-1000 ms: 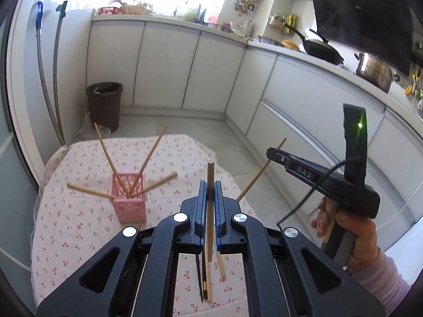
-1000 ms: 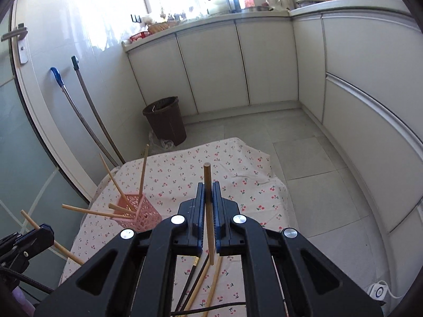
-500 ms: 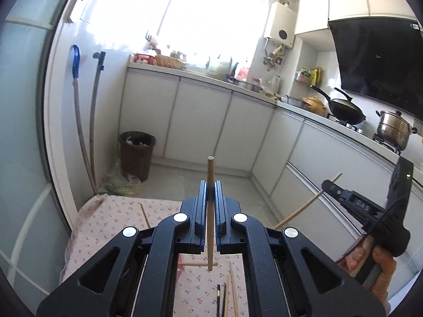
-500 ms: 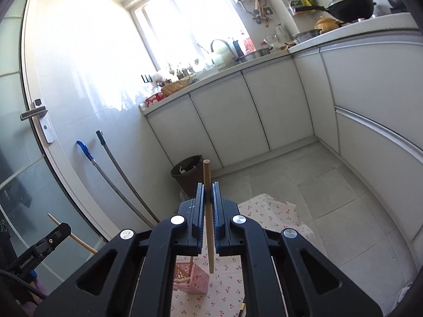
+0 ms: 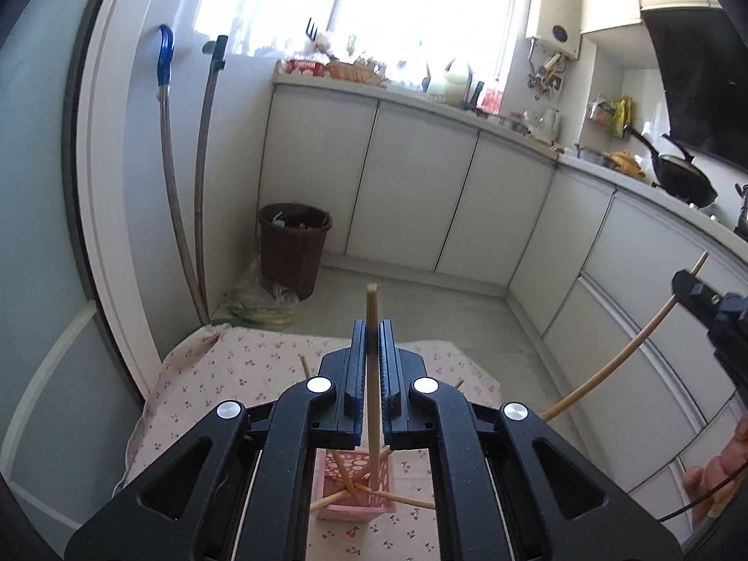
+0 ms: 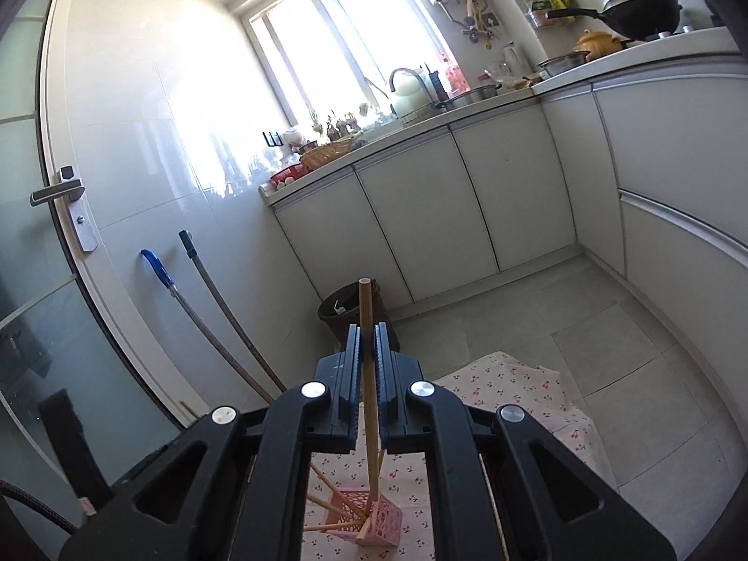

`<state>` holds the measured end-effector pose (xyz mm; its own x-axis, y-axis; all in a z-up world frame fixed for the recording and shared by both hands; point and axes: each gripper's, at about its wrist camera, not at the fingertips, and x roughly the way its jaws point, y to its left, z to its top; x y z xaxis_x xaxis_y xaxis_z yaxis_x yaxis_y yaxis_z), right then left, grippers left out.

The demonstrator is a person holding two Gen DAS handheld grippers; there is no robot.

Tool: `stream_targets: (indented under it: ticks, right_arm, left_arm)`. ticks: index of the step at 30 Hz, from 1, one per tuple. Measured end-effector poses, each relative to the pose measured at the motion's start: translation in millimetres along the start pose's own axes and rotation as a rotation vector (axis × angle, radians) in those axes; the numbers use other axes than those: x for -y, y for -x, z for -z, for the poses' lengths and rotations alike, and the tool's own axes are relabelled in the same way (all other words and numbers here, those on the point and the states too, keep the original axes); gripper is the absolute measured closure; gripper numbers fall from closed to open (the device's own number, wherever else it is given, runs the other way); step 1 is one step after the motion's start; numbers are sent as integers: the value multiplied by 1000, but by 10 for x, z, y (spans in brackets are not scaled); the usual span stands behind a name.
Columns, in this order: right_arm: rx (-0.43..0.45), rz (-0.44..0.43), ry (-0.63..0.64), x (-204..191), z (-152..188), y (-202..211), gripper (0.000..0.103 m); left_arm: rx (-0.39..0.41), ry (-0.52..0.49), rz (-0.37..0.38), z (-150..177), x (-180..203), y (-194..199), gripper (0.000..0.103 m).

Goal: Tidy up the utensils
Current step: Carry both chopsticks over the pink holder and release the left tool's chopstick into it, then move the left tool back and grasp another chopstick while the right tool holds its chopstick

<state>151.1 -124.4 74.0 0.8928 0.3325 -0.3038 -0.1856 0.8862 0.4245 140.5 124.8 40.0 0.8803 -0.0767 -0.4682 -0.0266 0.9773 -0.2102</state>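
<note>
Item: left gripper [image 5: 372,343], fingers pinching 1 chopstick [image 5: 372,374] upright. Item: right gripper [image 6: 368,346], likewise pinching 1 chopstick [image 6: 367,374]. Change: both have swung from facing out across the kitchen to pitching down, each stick's lower tip now over the pink basket [image 5: 355,486] on the cherry-print cloth [image 5: 243,374], 4 sticks already splayed inside; insertion appears imminent

Basket [image 5: 356,486]: on the table [image 5: 224,383], near its front edge, below the left tool [image 5: 372,364]; several chopsticks [image 5: 346,491] lean in it. Left tool's chopstick [image 5: 372,374]: upright between the pads, lower end inside the basket. Right tool [image 6: 368,364]: above the basket, its chopstick [image 6: 367,374] reaching the basket's right corner. Bin [image 5: 294,245]: on the floor behind the table, before the cabinets [image 5: 411,196]. Two poles [image 5: 184,187]: against the wall, left of the bin.
</note>
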Motion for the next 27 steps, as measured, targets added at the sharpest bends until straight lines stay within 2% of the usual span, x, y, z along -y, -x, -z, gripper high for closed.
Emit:
stream_targets:
  ticks: [1,3,7,11,14,19,21,23,24,25,27]
  right_arm:
    - [-5,0,7,-39,20,-37,97]
    - [-13,-8,14,-101,50,-87,97]
    - [-30,-16,29,-225,122,-176,97]
    - [-52,-11,53,-337,224,-291,97]
    - [-63,-1,79,-416,309,-374,97]
    - [-73,-9,93,-526,380,-445,97]
    - [-66,-20,84,-531,362,-413,97]
    - [-54,-37,73,-538,317,-351,97]
    - [-47,-48,64,-535,293,-310,97]
    - [-42,-59,57,-532,270,-270,97]
    - [-35,-76,47,-533,232,-203,97]
  left_arm:
    - [-32,24,6,37,-62,-52,92]
    - [-40,85,19,34,-199,3,81]
    - [26,131,8,-85,-329,291,76]
    - [48,165,14,-165,-367,396,64]
    - [32,171,15,-162,-386,350,64]
    - [18,172,-27,-188,-488,333,64]
    - [-32,158,-86,-206,-607,279,61]
    - [-103,195,-134,-192,-843,164,59]
    - [-154,203,-163,-167,-947,85,54]
    - [-249,183,-207,-110,-1057,-81,53]
    - [-351,160,-273,43,-1227,-324,53]
